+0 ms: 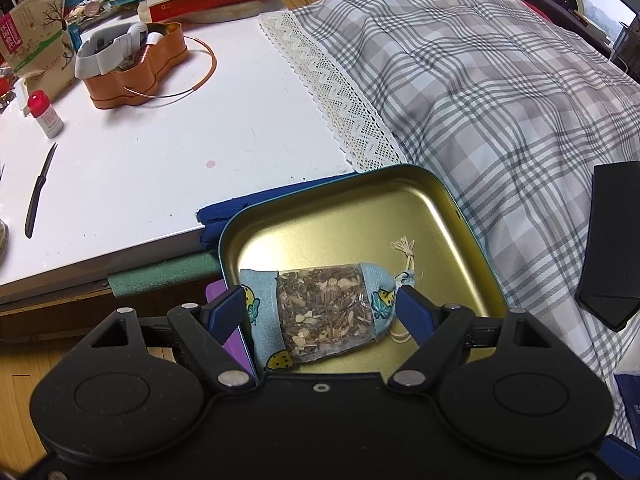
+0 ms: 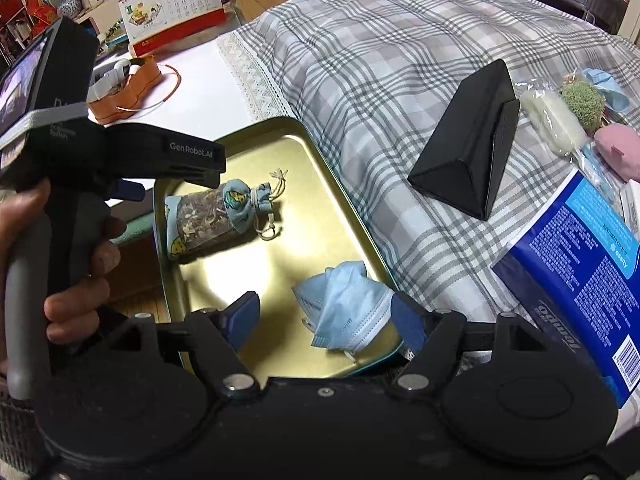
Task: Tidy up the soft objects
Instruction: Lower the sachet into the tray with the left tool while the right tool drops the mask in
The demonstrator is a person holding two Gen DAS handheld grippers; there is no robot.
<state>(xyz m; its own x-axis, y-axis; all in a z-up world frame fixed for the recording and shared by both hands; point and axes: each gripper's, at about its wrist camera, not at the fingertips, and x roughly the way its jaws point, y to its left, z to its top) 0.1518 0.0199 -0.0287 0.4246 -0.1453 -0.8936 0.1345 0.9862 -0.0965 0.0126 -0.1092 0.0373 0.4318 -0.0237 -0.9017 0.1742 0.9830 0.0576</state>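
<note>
I see my left claw point(image 1: 322, 300) spread wide around the herb sachet point(image 1: 320, 316) lying crosswise in the gold tin tray point(image 1: 440, 208), while my right claw point(image 2: 324, 318), also released, hangs beside the crumpled face mask point(image 2: 344, 304).

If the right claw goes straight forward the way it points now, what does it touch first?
Most likely the crumpled blue face mask, which lies in the gold tray between the open fingers of the right claw, nearer the right finger. Depth is unclear, so it could pass just above it.
</note>
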